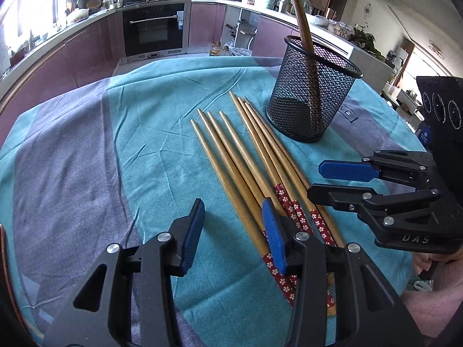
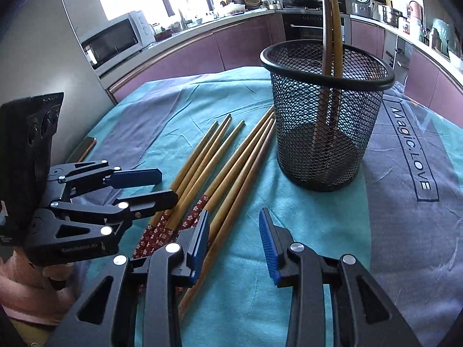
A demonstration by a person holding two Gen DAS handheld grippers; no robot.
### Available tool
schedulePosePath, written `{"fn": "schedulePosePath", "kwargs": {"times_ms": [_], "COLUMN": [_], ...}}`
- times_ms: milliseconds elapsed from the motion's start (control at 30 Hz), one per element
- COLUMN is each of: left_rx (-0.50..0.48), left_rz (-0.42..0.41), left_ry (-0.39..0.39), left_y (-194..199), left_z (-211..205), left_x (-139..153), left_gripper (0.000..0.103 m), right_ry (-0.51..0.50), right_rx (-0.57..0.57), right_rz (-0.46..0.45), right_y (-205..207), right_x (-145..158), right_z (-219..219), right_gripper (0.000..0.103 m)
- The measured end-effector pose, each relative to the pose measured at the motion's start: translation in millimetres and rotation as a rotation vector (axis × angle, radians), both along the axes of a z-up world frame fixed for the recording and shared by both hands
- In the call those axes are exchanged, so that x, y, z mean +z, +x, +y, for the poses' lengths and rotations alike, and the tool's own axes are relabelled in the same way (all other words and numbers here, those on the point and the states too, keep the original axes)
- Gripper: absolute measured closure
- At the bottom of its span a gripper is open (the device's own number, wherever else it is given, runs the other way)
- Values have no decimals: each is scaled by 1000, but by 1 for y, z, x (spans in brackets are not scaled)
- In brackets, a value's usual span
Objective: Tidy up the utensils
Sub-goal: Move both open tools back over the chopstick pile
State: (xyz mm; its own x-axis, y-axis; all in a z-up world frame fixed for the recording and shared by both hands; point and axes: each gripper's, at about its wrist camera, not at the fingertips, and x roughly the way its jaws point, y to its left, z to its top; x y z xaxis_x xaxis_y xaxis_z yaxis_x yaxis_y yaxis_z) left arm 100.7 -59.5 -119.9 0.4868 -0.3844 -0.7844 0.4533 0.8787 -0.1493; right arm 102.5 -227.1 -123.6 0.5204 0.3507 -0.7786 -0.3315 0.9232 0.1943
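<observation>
Several bamboo chopsticks with red flowered ends lie side by side on the teal cloth; they also show in the right wrist view. A black mesh cup stands upright behind them, holding two brown chopsticks; the cup and its chopsticks show in the right wrist view too. My left gripper is open and empty, just above the chopsticks' handle ends. My right gripper is open and empty, to the right of the pile. Each gripper shows in the other's view: the right, the left.
The table is covered with a teal and grey cloth printed "Magic LOVE". Kitchen counters, an oven and a microwave stand beyond the table edge. A thin object lies at the table's left edge.
</observation>
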Motion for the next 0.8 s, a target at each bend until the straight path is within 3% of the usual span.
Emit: {"fn": "schedulePosePath", "kwargs": {"times_ms": [167, 367, 800], "left_rx": [4, 3, 12], "left_rz": [14, 28, 29], "left_ry": [-6, -20, 43], "left_y": [5, 8, 24], "left_z": [3, 8, -4], "left_x": [0, -1, -3], "left_gripper": [71, 76, 74], "right_ry": [-15, -37, -88], "right_rx": [-11, -23, -44], "right_rz": [3, 3, -12], "right_y": [2, -1, 14], "right_x": [-3, -1, -1], "right_z": [-3, -10, -3], "right_gripper": [70, 71, 72]}}
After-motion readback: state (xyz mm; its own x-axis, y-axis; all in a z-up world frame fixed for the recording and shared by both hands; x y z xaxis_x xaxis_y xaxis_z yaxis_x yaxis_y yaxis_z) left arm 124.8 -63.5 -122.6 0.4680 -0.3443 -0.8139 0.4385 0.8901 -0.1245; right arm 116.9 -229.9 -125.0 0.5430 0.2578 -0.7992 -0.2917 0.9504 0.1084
